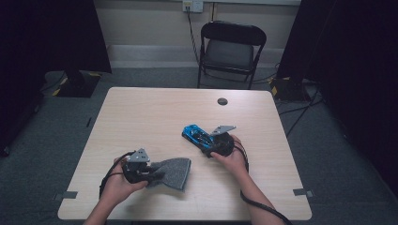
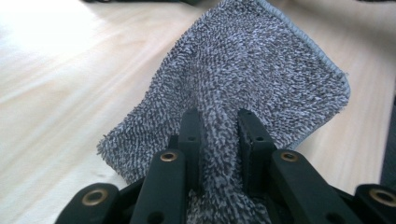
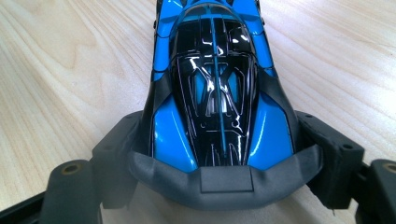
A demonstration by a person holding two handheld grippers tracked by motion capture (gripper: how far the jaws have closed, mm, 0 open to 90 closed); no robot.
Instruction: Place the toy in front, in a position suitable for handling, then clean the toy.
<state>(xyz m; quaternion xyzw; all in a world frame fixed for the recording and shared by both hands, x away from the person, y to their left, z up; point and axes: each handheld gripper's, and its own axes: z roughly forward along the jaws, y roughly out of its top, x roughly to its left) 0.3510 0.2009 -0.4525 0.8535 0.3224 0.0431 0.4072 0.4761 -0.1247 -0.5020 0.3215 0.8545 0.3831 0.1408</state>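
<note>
Nearest us, the left gripper (image 2: 219,140) pinches a fold of the grey cloth (image 2: 252,70), hiding its near edge. Farther off, the right gripper (image 3: 219,154) clamps the blue toy car (image 3: 212,88) across its rear; its nose, cut off, points away lengthwise along the table (image 1: 155,112).

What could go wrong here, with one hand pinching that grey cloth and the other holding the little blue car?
The left gripper pinches only a small fold of the grey cloth, so it might slip free. The right gripper holds the blue toy car just by its rear flanks, so wiping could twist it loose. The car's glossy body may be slippery.
</note>
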